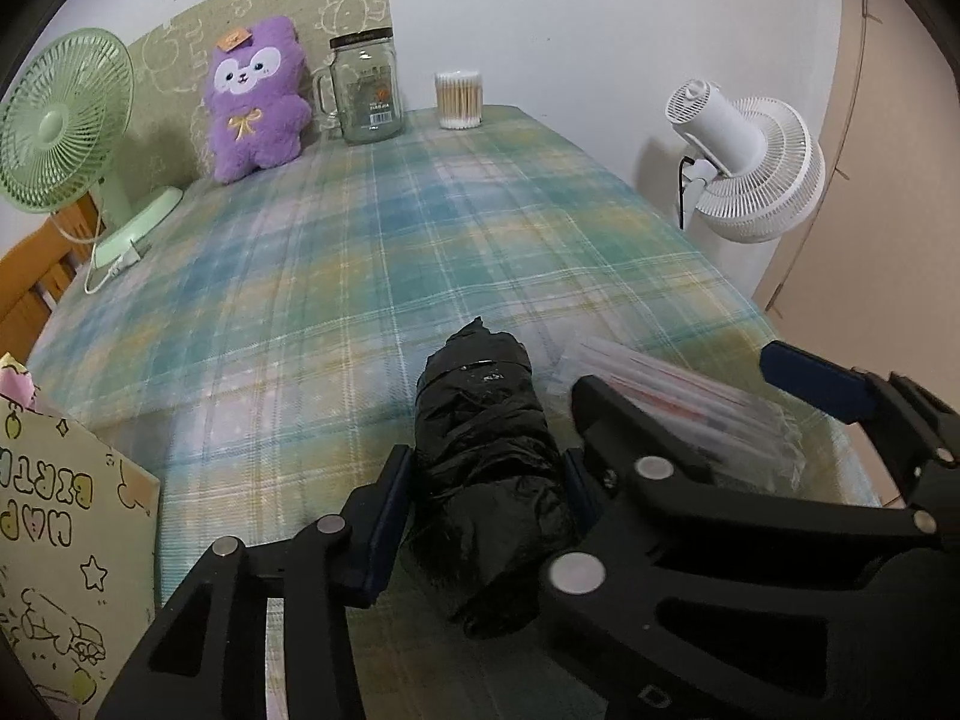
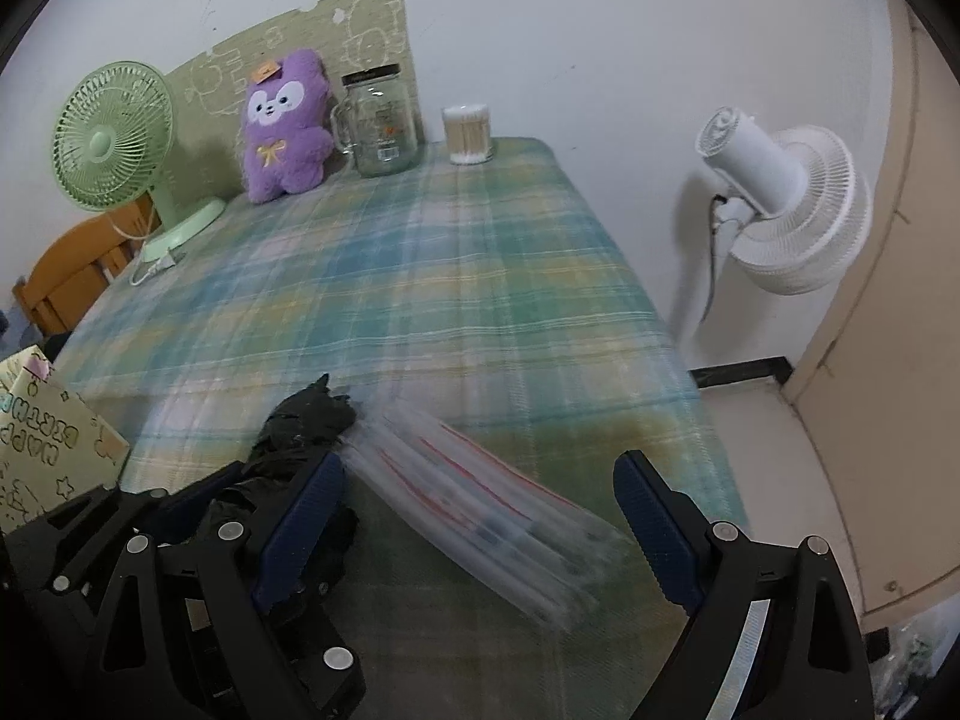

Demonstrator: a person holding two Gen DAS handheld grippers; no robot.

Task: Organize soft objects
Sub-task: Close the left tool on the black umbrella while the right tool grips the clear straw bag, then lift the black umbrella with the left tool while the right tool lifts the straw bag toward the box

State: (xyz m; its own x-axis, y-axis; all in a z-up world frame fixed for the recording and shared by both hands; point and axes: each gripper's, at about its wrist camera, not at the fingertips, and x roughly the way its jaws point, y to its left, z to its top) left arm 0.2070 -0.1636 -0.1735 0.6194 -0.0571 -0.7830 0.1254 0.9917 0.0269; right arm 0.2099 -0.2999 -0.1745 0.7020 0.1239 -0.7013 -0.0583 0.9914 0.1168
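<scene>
My left gripper (image 1: 486, 480) is shut on a black roll of plastic bags (image 1: 489, 450) near the table's front edge; the roll also shows in the right wrist view (image 2: 300, 438). My right gripper (image 2: 480, 516) is open, its jaws on either side of a clear packet of plastic bags with red stripes (image 2: 480, 504) lying on the plaid tablecloth (image 2: 420, 276). The packet also shows in the left wrist view (image 1: 690, 402), with the right gripper (image 1: 690, 384) over it. A purple plush toy (image 1: 255, 102) leans at the back of the table.
A green fan (image 1: 66, 126) stands back left. A glass mug jar (image 1: 366, 90) and a cotton swab tub (image 1: 459, 99) stand at the back. A white fan (image 1: 744, 162) stands right of the table. A green gift bag (image 1: 66, 540) stands front left.
</scene>
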